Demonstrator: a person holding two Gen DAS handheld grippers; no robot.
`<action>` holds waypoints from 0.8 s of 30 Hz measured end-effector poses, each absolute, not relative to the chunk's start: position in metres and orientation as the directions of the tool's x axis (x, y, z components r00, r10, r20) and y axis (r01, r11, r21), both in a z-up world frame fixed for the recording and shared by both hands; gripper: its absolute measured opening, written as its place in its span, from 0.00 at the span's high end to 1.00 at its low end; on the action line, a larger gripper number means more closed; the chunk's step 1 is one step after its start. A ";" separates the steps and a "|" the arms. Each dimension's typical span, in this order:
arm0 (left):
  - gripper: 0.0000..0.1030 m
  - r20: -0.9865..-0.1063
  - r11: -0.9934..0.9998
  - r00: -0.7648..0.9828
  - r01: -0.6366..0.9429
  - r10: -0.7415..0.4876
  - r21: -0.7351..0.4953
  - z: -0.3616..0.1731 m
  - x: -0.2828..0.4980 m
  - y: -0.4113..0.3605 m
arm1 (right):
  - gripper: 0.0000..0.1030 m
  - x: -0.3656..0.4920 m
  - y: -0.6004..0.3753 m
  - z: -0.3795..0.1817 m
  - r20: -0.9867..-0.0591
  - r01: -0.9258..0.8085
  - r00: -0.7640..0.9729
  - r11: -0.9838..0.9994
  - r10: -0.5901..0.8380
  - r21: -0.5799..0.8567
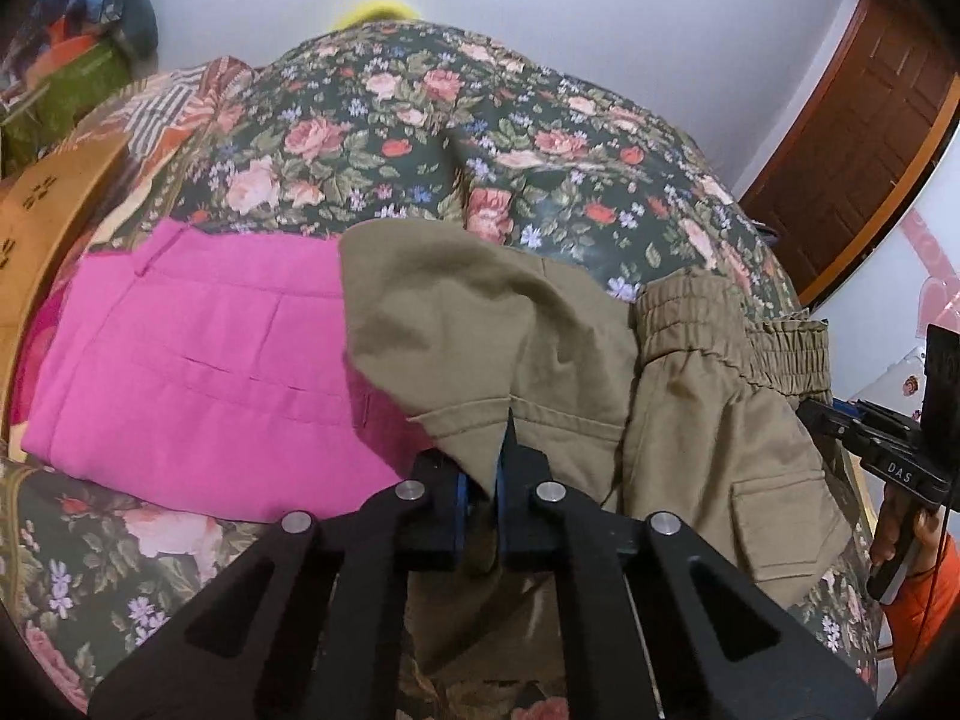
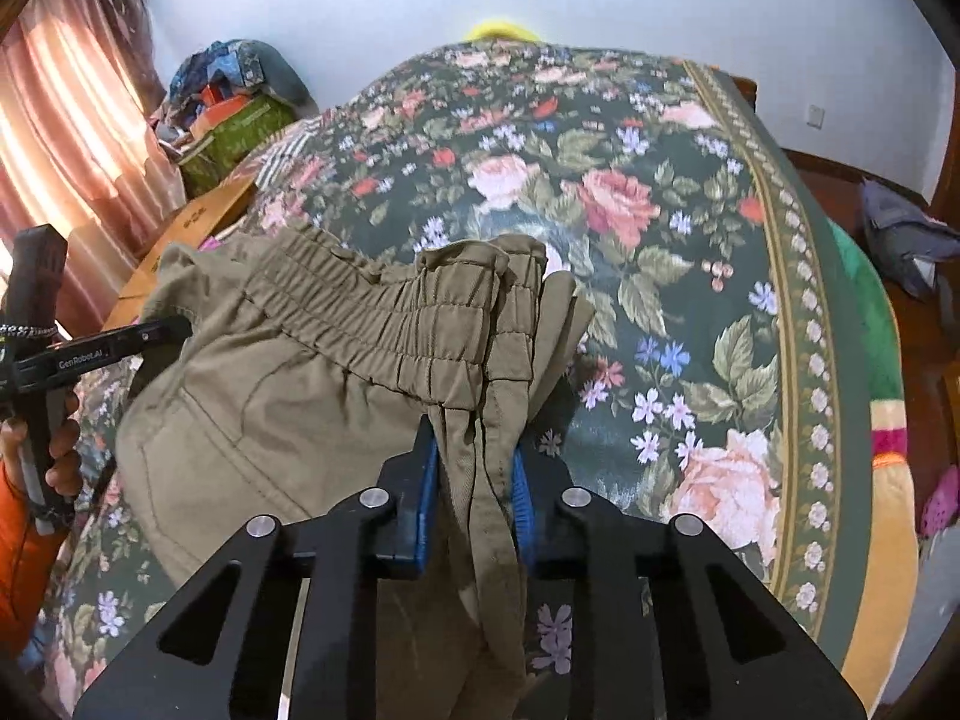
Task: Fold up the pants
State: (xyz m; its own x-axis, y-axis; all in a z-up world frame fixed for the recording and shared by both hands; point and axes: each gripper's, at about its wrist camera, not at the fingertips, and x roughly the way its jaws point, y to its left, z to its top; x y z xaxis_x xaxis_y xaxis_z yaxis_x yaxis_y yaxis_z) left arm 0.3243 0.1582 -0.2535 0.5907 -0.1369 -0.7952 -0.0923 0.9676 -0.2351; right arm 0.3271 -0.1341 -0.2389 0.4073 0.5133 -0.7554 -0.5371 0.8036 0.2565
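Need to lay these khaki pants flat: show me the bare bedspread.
Free: the floral bedspread beyond and right of the khaki pants, up to its patterned border. Crowded: the left, where the pink pants lie beside the cardboard box and clothes pile.

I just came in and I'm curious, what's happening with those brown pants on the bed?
Someone is folding the khaki pants on a flowery bedspread. The left hand-held gripper pinches a hemmed edge of them, and the right hand-held gripper pinches the bunched cloth beside the stretchy waistband. Pink pants lie alongside.
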 end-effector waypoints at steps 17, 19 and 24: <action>0.97 -0.729 0.972 0.672 -0.056 -0.132 -0.228 -0.191 0.290 0.154 | 0.84 0.299 -0.122 -0.173 -0.680 -0.596 0.479 0.774 0.555 0.213; 0.97 -0.721 0.973 0.682 -0.062 -0.122 -0.224 -0.184 0.284 0.158 | 0.84 0.295 -0.117 -0.164 -0.672 -0.606 0.484 0.768 0.561 0.205; 0.97 -0.706 0.974 0.702 -0.082 -0.094 -0.211 -0.168 0.271 0.172 | 0.84 0.287 -0.098 -0.146 -0.651 -0.634 0.490 0.750 0.579 0.190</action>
State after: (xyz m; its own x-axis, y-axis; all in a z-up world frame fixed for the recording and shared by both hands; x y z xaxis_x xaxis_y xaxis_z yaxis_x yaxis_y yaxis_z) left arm 0.2710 0.1718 -0.1676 0.7021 -0.0937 -0.7059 -0.0819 0.9741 -0.2108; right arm 0.2872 -0.0980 -0.1455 0.4905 0.5794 -0.6509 -0.6341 0.7497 0.1895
